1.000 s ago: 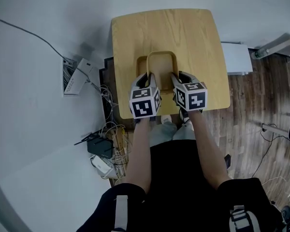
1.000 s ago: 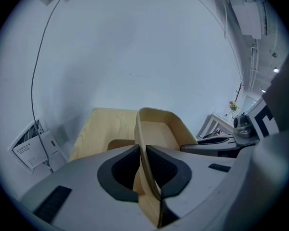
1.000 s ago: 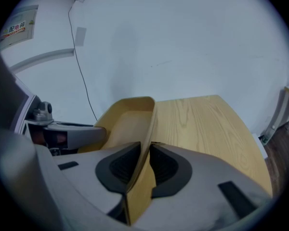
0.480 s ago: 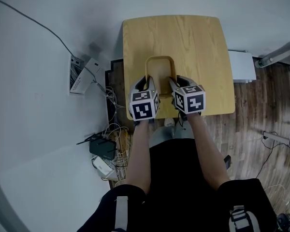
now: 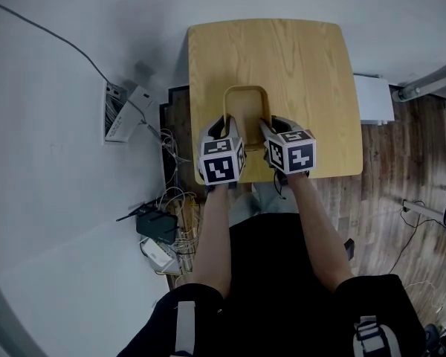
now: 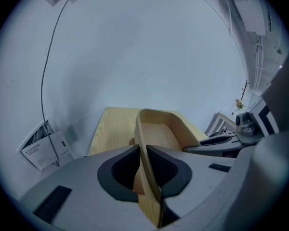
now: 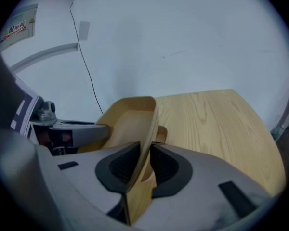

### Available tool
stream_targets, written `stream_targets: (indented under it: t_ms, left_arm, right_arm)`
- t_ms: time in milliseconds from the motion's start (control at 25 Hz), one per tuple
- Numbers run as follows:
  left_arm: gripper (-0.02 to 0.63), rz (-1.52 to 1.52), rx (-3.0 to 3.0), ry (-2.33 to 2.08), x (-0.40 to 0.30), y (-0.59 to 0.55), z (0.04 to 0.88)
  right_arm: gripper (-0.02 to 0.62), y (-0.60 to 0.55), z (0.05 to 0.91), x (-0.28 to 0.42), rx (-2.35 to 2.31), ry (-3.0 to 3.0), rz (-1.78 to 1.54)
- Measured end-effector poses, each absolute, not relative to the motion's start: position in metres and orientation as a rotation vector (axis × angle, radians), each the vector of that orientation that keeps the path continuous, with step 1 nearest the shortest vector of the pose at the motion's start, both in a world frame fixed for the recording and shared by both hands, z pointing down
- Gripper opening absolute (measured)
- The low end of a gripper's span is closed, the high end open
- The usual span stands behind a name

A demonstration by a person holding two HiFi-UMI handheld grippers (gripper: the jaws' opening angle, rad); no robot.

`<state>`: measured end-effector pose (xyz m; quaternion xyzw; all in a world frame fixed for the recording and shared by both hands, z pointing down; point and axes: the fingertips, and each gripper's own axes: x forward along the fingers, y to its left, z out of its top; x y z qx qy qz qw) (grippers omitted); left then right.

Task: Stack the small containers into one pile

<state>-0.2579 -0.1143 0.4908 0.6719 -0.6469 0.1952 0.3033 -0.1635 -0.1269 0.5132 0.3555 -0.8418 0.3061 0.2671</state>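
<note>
**A:** Tongs first: L tongs (image 6: 142,150) and R tongs (image 7: 147,150), what's held?

**B:** Both are closed on one light wooden open container w/ rounded corners (image 5: 247,104). Its left wall is pinched by the L tongs and its right wall by the R tongs. Each wall is seen edge-on btwn the jaws.

**A:** Where's it located?

**B:** It's seen over the near-centre of the pale wooden table (image 5: 305,65), close to the front edge. Whether it's rested or raised can't be told. A 2nd small wooden piece (image 7: 161,130) is glimpsed just beside the right wall, not identifiable.
</note>
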Motion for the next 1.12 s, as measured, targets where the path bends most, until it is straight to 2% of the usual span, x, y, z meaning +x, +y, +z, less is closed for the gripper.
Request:
stream_targets:
  t_ms: [720,1120]
  left_arm:
    - [0.045,0.644,1.72,-1.595,-0.268,-0.144,0.556]
    - [0.054,0.643,1.726,-1.643,-0.277,-0.149,0.545]
  right_arm:
    - [0.074,-0.147,0.569,-0.173,0.961,-2.181,0.962]
    - [0.114,-0.165,0.546,-0.168,1.017,-2.253,0.823]
